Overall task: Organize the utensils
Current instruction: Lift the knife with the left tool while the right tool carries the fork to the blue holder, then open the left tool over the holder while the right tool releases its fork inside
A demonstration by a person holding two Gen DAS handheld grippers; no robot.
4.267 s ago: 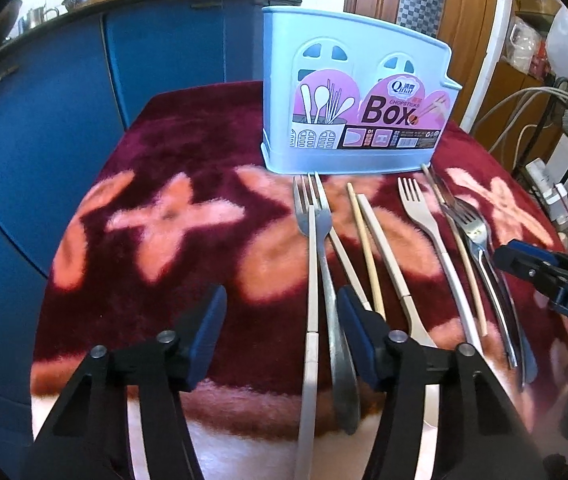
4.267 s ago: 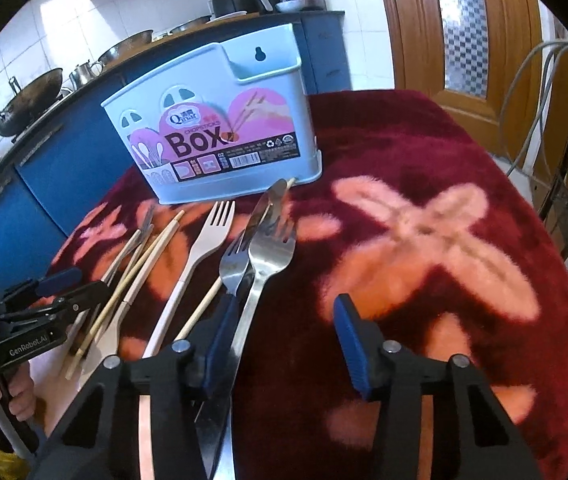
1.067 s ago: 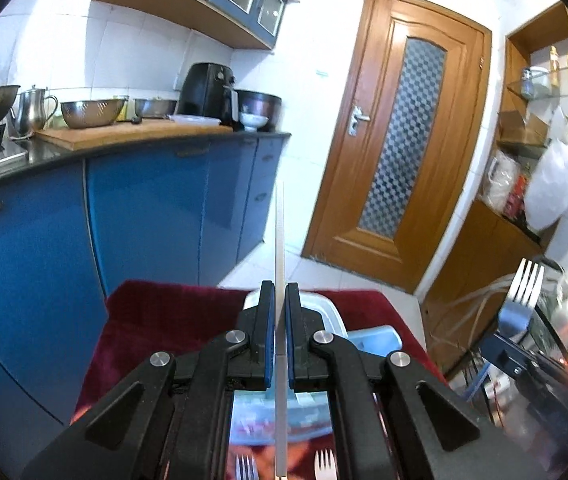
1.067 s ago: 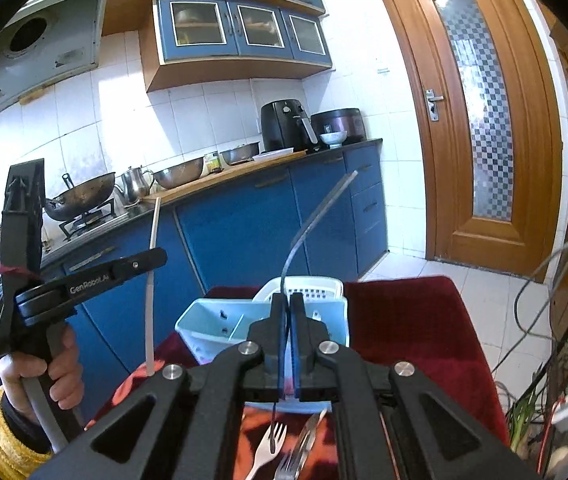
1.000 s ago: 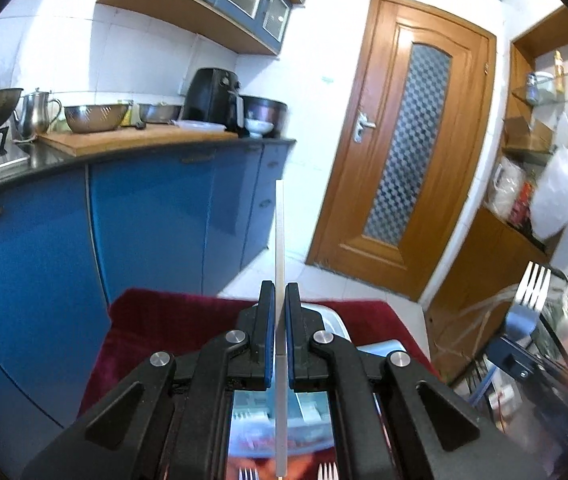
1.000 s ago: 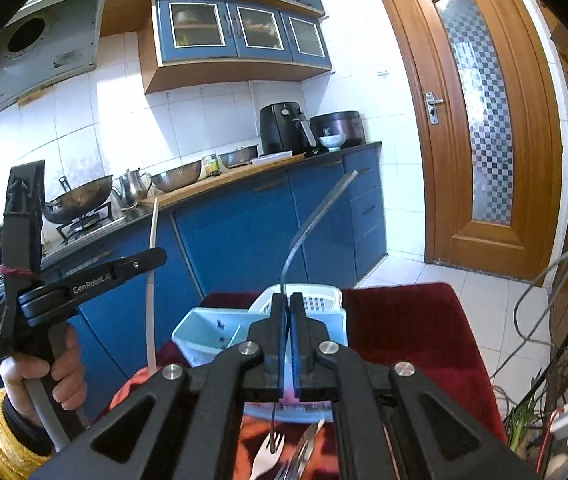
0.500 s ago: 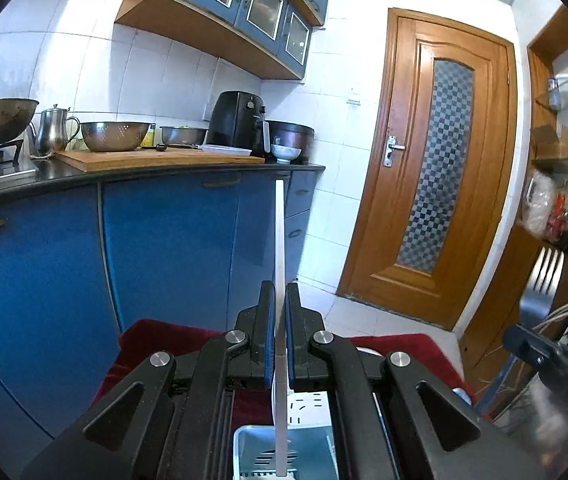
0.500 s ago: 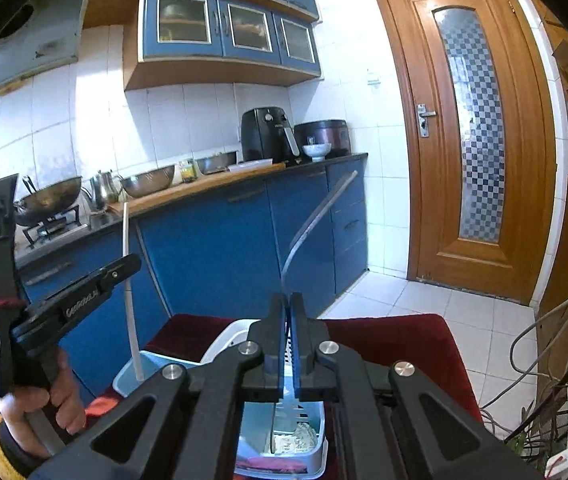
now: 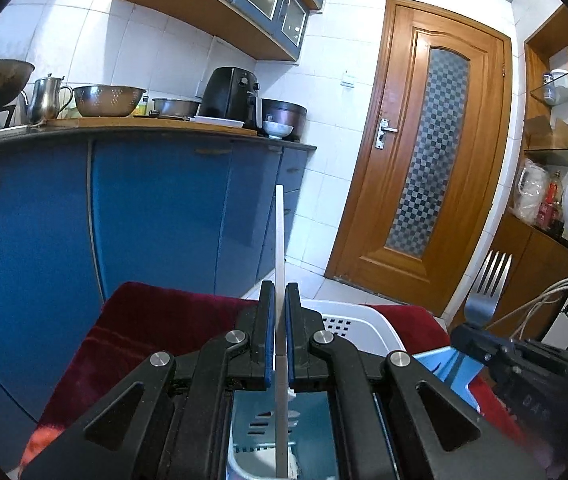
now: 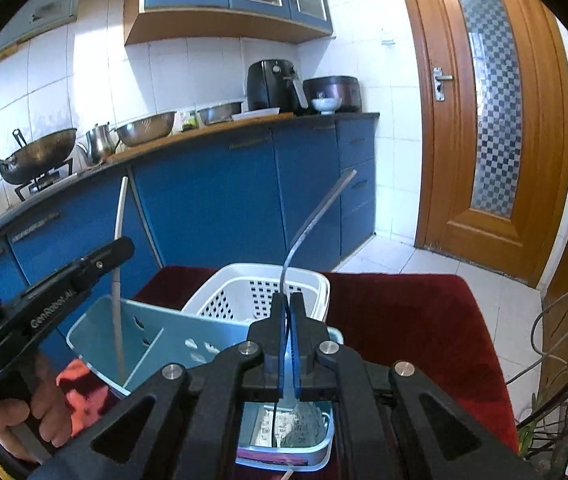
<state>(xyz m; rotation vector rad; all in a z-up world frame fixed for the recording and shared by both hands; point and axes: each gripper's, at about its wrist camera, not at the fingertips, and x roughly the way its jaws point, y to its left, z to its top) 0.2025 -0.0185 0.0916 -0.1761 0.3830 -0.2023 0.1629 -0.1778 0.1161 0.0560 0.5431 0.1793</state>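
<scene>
Red-clothed table [image 10: 404, 312], holding blue box [image 10: 172, 340] with white basket [image 10: 260, 280] behind. Over the box: left gripper [image 9: 280, 344] clamped on a white stick [image 9: 280, 248], lower end already inside a compartment; right gripper [image 10: 288, 344] clamped on a steel fork [image 9: 488, 284], tines up. Neither released yet; any others left, out of sight.

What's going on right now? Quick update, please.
Left hand-held gripper shut on white utensil. Right hand-held gripper shut on steel fork. Both over blue box. Nothing blocking.
</scene>
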